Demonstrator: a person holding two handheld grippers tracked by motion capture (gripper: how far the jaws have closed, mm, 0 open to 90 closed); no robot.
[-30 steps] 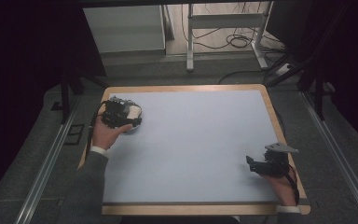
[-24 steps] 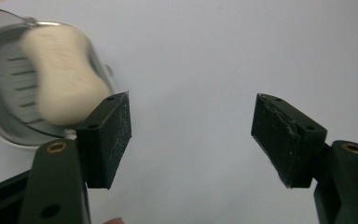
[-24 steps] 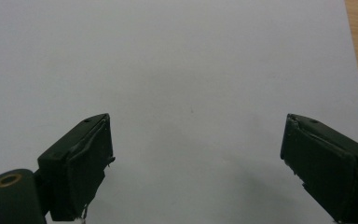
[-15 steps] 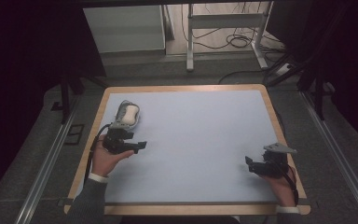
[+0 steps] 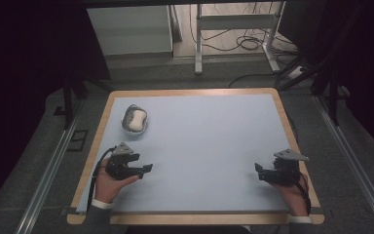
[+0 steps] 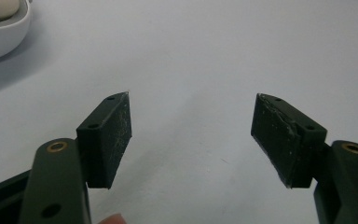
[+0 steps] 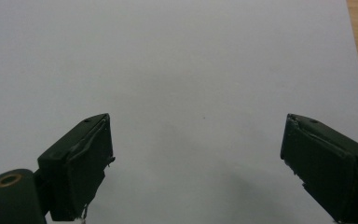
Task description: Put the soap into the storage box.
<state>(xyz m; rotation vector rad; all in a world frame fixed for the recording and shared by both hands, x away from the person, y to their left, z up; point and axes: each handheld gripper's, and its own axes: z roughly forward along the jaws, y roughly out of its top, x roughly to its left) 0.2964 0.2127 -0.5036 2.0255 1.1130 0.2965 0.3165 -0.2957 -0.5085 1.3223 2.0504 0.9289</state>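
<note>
A white dish (image 5: 127, 123) with a cream bar (image 5: 137, 120) in it rests on the light blue mat at the back left. The dish (image 6: 9, 37) also shows at the top left corner of the left gripper view. My left gripper (image 5: 146, 169) is held low over the mat, nearer to me than the dish and apart from it. Its jaws (image 6: 191, 135) stand open and have just closed a little, with nothing between them. At the front right, my right gripper (image 5: 257, 171) hovers over bare mat, open and empty (image 7: 196, 158).
The mat (image 5: 209, 141) lies on a table with a wooden border (image 5: 96, 146). Metal rails run along both sides on the floor. A white cabinet (image 5: 129, 31) and a desk frame with cables (image 5: 233, 34) stand beyond the far edge.
My left gripper has drawn back from the dish toward the table's front edge and sunk lower, leaving the dish with its bar on the mat. The right gripper has stayed put.
</note>
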